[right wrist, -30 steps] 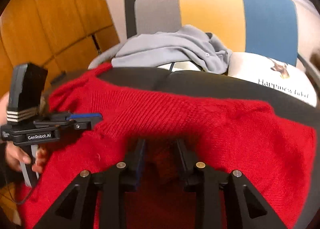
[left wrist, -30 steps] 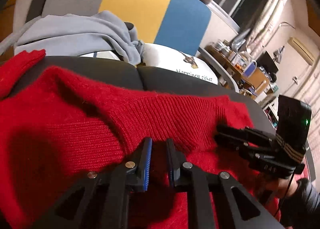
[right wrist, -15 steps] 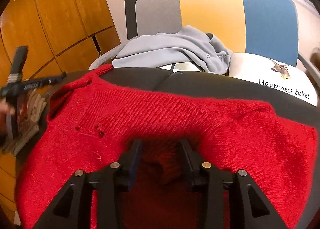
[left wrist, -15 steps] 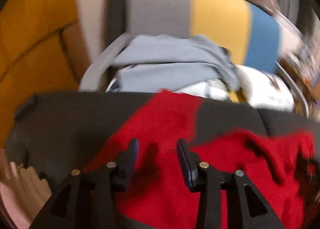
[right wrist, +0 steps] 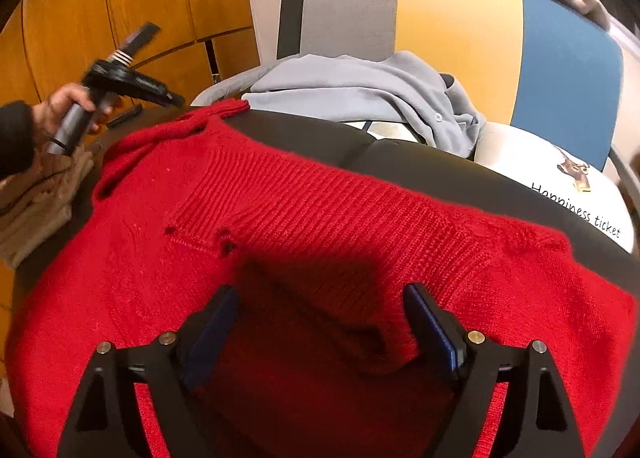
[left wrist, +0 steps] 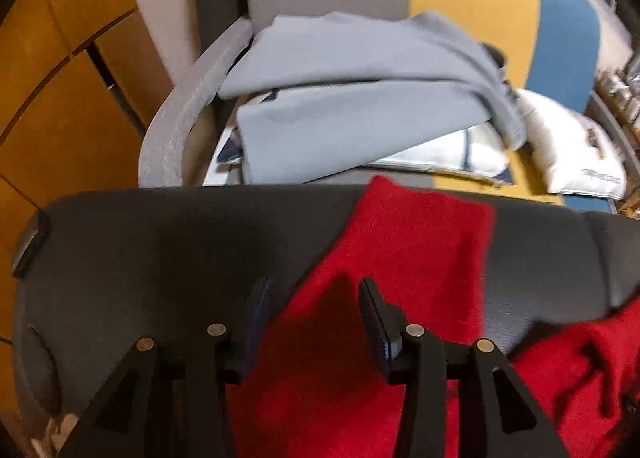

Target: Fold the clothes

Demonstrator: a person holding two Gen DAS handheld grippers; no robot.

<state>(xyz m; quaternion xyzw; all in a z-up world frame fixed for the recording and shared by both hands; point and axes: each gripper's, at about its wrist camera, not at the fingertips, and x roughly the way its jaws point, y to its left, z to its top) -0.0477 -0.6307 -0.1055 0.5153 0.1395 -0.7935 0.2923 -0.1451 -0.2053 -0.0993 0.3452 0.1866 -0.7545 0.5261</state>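
Below our right gripper (right wrist: 320, 322), the red sweater (right wrist: 320, 218) is running out of frame, spread over the dark seat cushion (right wrist: 440, 162). Both grippers' jaws have just been opening, releasing the knit; nothing is pinched now. Our left gripper (left wrist: 316, 314) is hanging spread above the sleeve (left wrist: 416, 242), blurred. Beyond, a grey garment (right wrist: 360, 86) is lying.

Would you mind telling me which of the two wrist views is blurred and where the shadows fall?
Left wrist view: smeared throughout, the grey garment soft-edged, a dark shadow on the red sleeve between the fingers. Right wrist view: sharper, the red sweater ribbing crisp, a gripper shadow in front of the jaws; only the left gripper is blurred.
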